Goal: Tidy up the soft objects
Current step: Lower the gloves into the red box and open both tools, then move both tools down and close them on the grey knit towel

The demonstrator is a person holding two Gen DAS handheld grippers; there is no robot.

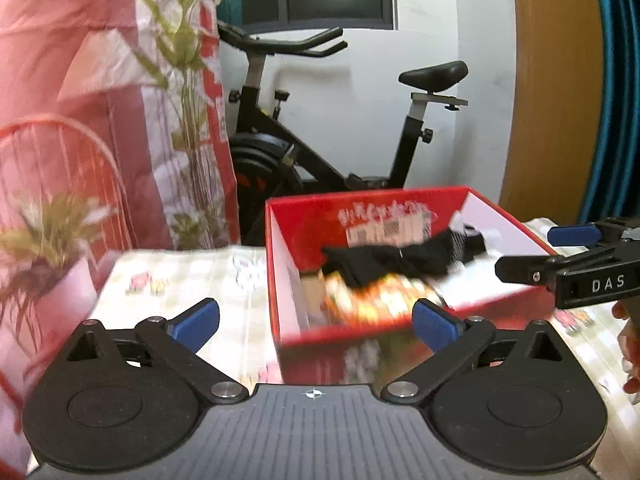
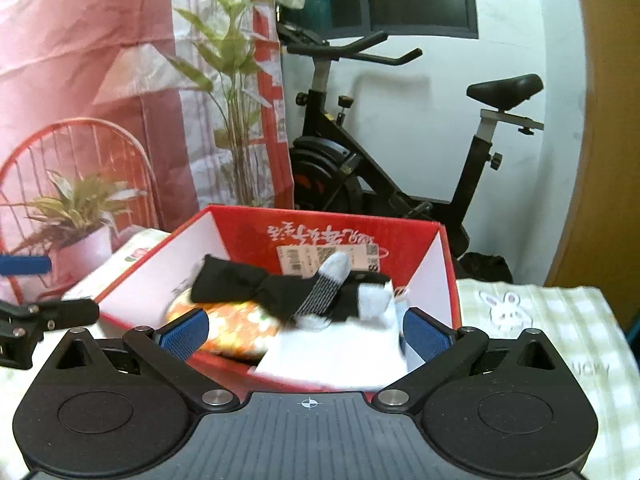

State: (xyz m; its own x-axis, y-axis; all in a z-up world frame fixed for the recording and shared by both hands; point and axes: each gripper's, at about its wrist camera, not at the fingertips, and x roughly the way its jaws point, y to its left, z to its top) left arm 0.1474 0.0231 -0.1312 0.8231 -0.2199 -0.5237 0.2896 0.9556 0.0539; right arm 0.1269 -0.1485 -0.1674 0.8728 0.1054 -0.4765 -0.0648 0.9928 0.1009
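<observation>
We hold both grippers just short of the red cardboard box (image 2: 444, 276) that stands on the table (image 2: 540, 320), which is covered with a pale checked cloth printed with a rabbit. Our left gripper (image 1: 316, 320) has its blue-padded fingers (image 1: 200, 320) spread wide with nothing between them; it sits in front of the box's left near corner. Our right gripper (image 2: 308, 332) is likewise released, fingers (image 2: 424, 338) wide apart and empty, facing the box's near wall.

Inside the box lie the soft things: a black sock (image 2: 240, 284) draped across the middle, a grey-and-black striped sock (image 2: 328, 284) over it, a white-and-black sock (image 2: 372, 300) to the right, an orange patterned pouch (image 2: 236, 328) beneath, and a white folded cloth (image 2: 340, 352) at the near right corner.

Behind the table stand an exercise bike (image 2: 400, 152), a potted plant (image 2: 76, 216) and a red wire chair (image 2: 24, 160).
</observation>
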